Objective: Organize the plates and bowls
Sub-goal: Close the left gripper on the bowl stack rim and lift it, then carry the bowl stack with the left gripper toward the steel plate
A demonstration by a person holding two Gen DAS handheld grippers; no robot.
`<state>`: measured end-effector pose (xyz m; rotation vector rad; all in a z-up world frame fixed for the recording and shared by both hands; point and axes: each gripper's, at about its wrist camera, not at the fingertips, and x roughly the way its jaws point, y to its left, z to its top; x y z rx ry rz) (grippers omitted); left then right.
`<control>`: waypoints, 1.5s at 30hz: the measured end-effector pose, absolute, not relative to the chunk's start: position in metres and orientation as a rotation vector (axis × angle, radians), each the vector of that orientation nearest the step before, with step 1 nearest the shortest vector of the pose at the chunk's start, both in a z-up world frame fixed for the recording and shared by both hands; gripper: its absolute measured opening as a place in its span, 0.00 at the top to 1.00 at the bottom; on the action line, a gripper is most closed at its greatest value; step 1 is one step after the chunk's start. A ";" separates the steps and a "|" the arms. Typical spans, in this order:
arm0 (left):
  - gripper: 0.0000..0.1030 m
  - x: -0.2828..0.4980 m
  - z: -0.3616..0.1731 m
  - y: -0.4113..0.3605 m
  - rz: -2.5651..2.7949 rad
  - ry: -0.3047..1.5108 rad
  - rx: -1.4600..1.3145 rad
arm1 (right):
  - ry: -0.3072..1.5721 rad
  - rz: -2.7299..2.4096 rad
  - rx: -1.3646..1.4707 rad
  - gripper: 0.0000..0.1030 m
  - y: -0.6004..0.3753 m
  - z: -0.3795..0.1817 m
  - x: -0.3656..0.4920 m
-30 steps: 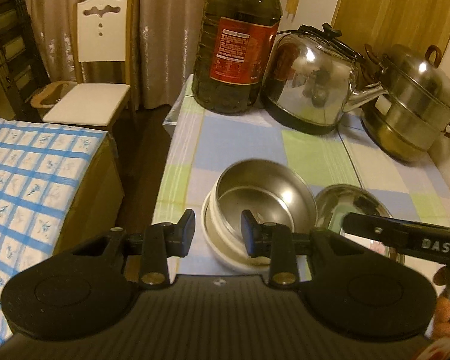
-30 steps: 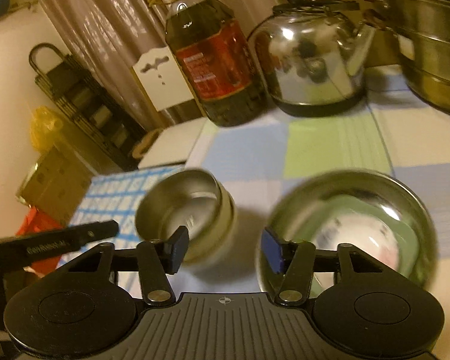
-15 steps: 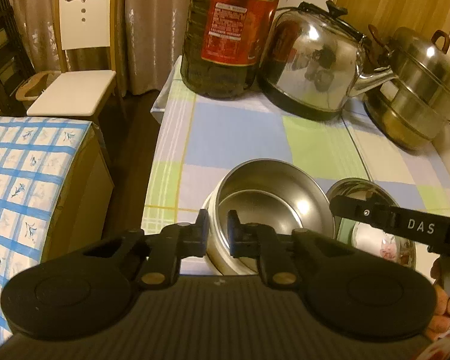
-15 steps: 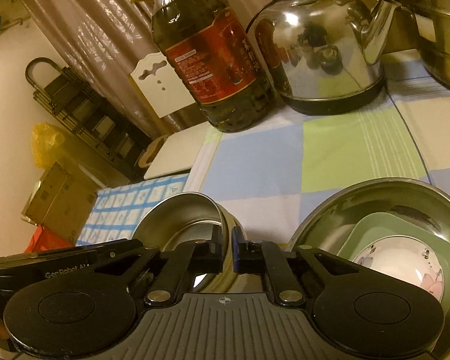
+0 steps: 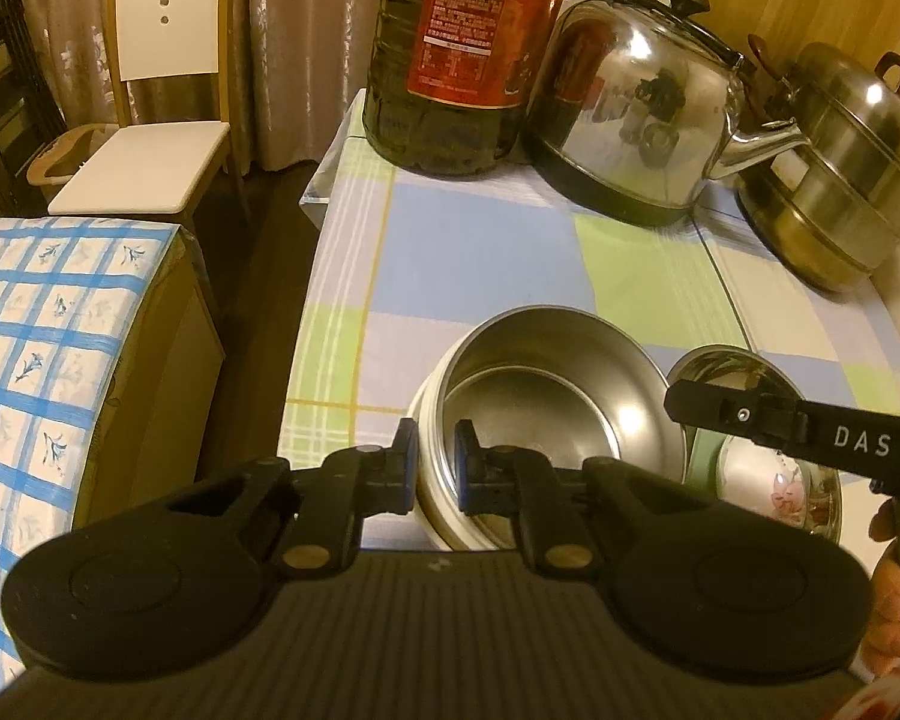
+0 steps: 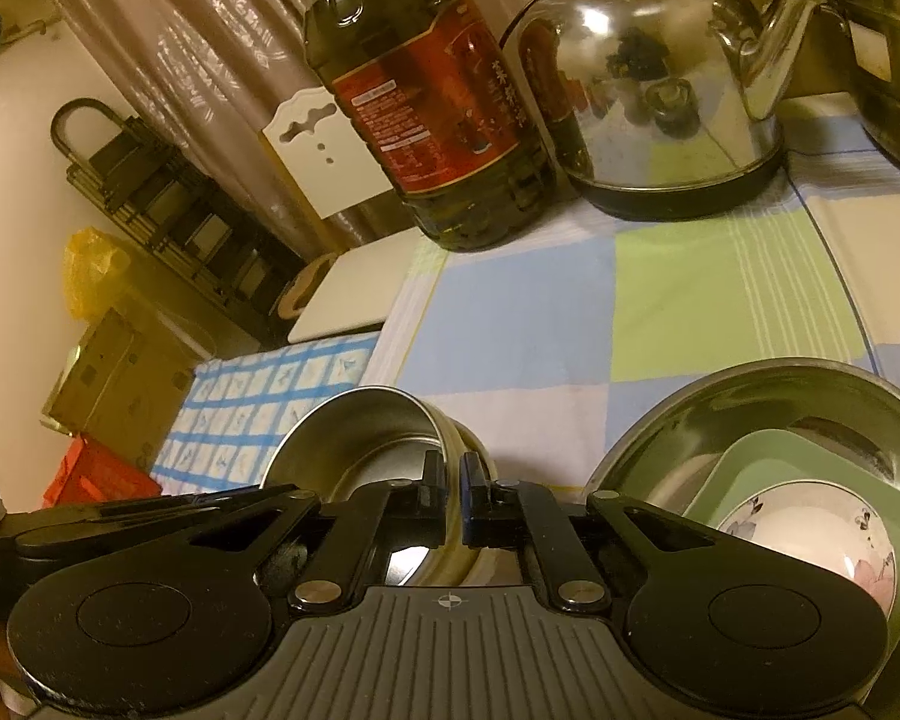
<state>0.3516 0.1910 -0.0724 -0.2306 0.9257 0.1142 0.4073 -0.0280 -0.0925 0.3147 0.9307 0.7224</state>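
Note:
A steel bowl (image 5: 546,396) nests in a cream bowl (image 5: 429,480) on the checked tablecloth. My left gripper (image 5: 435,456) is shut on their near-left rim. My right gripper (image 6: 453,483) is shut on the right rim of the same bowls (image 6: 360,444). To the right, a wide steel basin (image 6: 750,414) holds a green square plate (image 6: 768,462) with a white flowered bowl (image 6: 810,534) in it. The basin also shows in the left wrist view (image 5: 720,366), partly hidden by the right gripper's finger.
An oil bottle (image 5: 468,54), a steel kettle (image 5: 630,114) and a stacked steamer pot (image 5: 840,168) stand at the table's back. A blue-checked box (image 5: 60,360) and a white chair (image 5: 150,114) stand left of the table.
Both grippers have closed from open onto the rim of the nested bowls. Both cameras have moved closer to the table.

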 end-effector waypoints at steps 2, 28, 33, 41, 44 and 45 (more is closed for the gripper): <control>0.87 0.352 -0.072 0.193 0.120 0.934 -0.248 | 0.945 0.722 0.314 0.95 -0.028 -0.093 0.409; 0.73 0.363 -0.095 0.199 0.097 0.993 -0.306 | 1.078 0.680 0.244 0.73 -0.003 -0.119 0.421; 0.73 0.356 -0.095 0.195 0.096 1.001 -0.303 | 1.106 0.673 0.235 0.74 -0.003 -0.118 0.419; 0.73 0.327 -0.093 0.180 0.074 1.031 -0.304 | 1.162 0.668 0.233 0.75 -0.016 -0.115 0.399; 0.73 0.310 -0.093 0.170 0.061 1.045 -0.300 | 1.177 0.674 0.233 0.75 -0.028 -0.115 0.383; 0.73 0.305 -0.093 0.167 0.058 1.049 -0.300 | 1.182 0.674 0.234 0.75 -0.031 -0.115 0.379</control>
